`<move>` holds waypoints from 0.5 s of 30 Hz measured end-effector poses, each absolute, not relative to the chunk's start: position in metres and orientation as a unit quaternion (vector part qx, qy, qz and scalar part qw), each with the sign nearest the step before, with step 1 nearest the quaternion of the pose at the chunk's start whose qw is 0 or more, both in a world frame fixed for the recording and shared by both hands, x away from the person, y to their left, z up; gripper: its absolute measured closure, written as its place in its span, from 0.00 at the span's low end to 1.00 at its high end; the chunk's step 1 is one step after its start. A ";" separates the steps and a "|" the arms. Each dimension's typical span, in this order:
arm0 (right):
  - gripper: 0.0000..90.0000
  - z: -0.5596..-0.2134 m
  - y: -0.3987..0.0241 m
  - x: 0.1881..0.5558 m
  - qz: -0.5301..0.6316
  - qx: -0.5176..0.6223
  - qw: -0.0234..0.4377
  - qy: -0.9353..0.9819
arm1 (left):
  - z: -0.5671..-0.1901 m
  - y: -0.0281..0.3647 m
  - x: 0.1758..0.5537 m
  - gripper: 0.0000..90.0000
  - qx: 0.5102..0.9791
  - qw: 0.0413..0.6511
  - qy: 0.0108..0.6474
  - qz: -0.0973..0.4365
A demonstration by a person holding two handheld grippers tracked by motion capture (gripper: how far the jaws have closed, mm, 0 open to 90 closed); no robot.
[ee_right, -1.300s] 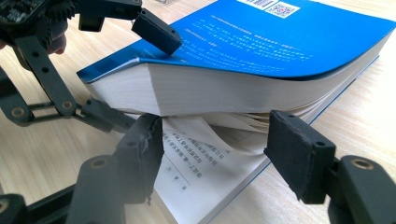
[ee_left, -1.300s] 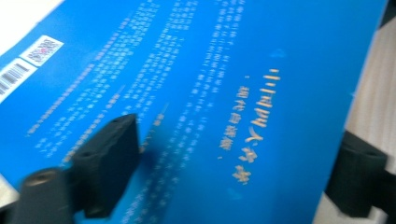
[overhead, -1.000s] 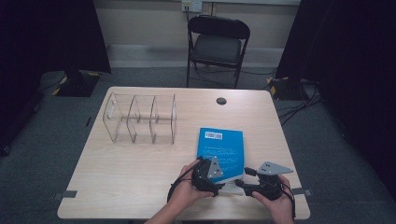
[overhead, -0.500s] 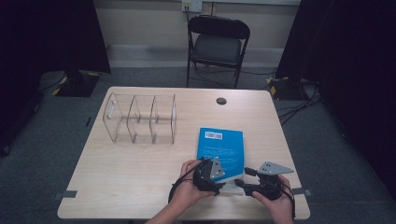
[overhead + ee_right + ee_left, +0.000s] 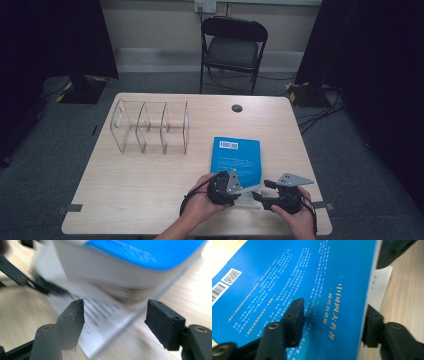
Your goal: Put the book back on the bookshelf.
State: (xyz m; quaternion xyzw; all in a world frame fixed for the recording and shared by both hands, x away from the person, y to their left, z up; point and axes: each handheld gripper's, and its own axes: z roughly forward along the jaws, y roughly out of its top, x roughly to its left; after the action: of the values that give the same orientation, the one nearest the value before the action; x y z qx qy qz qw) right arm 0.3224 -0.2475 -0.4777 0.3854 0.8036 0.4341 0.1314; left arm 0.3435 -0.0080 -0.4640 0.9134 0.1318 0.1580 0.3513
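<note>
The blue paperback book [image 5: 236, 161] lies on the wooden table [image 5: 150, 190] near its front edge, right of the clear acrylic organizer [image 5: 150, 126]. The left gripper [image 5: 332, 322] has just been closing its jaws, which now bracket the book's lifted near end, one on the cover, one beneath. The right gripper [image 5: 115, 322] has just been opening; its jaws stand apart, gripping nothing, over a loose white printed page [image 5: 105, 317] under the book.

We see our two matte black plastic two-jaw grippers [image 5: 239, 192] [image 5: 262, 195], each topped by a grey three-cornered plate, with brass-ringed screw holes and trailing black cables.
</note>
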 end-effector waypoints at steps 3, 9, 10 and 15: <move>0.34 -0.483 -0.255 0.324 0.428 0.396 0.124 0.803 | -0.461 -0.009 0.344 0.58 0.916 0.346 0.135 0.153; 0.34 -0.486 -0.262 0.325 0.420 0.403 0.125 0.803 | -0.456 -0.009 0.346 0.66 0.920 0.336 0.139 0.144; 0.34 -0.487 -0.262 0.326 0.417 0.403 0.126 0.805 | -0.456 -0.009 0.346 0.66 0.921 0.336 0.137 0.144; 0.34 -0.490 -0.264 0.327 0.412 0.404 0.122 0.808 | -0.451 -0.012 0.347 0.69 0.927 0.318 0.146 0.138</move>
State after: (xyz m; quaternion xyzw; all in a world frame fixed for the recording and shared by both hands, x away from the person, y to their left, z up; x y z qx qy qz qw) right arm 0.3271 -0.2642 -0.4897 0.4036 0.8076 0.4124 0.1219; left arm 0.3473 -0.0123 -0.4514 0.9266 0.1461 0.1383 0.3178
